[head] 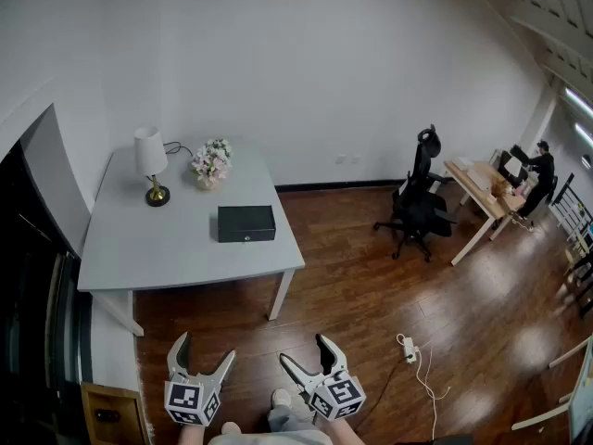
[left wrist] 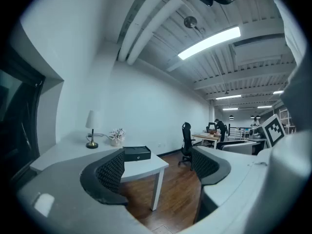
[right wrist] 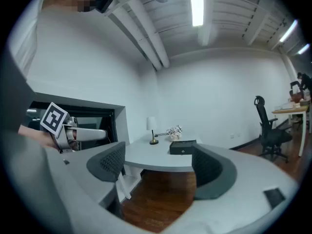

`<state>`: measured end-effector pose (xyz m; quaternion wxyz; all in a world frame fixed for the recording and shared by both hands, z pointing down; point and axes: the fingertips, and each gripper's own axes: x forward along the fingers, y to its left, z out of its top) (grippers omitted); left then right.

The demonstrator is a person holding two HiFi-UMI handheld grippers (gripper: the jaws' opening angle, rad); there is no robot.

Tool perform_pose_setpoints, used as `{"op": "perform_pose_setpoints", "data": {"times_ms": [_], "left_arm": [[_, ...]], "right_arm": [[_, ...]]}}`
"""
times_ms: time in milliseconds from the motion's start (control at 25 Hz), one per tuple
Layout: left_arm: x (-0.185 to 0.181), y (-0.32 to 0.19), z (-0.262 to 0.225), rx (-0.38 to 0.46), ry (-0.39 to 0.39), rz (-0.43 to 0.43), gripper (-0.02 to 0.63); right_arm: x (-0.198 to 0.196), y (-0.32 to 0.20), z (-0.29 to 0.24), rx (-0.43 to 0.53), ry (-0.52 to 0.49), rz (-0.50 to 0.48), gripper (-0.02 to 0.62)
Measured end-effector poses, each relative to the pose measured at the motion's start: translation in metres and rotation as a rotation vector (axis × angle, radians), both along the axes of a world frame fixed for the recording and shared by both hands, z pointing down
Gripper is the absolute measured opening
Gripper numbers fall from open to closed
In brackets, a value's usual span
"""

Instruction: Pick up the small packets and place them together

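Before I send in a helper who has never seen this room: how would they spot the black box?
Go to the grey table by the white wall. A lamp and a flower bunch stand at its back; the black box lies apart, nearer the right edge. It alone is dark, flat and rectangular.

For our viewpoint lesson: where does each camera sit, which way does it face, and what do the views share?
Head view: on head, down at table; left claw, right claw show.
Left gripper view: on left claw, toward table; its open jaws.
Right gripper view: on right claw, toward table; open jaws, left claw.
Shared: box, lamp.
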<state>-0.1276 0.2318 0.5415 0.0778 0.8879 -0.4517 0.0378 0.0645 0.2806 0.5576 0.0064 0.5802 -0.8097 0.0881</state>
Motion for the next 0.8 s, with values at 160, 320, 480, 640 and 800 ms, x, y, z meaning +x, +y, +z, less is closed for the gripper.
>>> {"op": "perform_pose_setpoints", "data": {"times_ms": [160,320,480,640,800], "left_arm": [[0.059,-0.027,-0.006,0.016,0.013,-0.018,0.402],[0.117,-0.045,-0.006,0.029,-0.02,0.007,0.402],[0.139,-0.053,0.007,-0.007,-0.048,0.017,0.402],[0.137,-0.079,0.015,-0.039,-0.04,-0.004,0.402],[0.132,-0.112,0.018,-0.037,-0.036,-0.004,0.402]], "right_arm": [[0.057,-0.034,-0.003,0.008,0.001,-0.03,0.423],[0.124,-0.064,0.011,-0.013,-0.065,0.039,0.423],[0.153,-0.077,0.031,-0.068,-0.125,0.067,0.423],[0.148,-0.098,0.043,-0.101,-0.124,0.033,0.423],[0.128,-0.13,0.05,-0.122,-0.114,-0.007,0.423]]}}
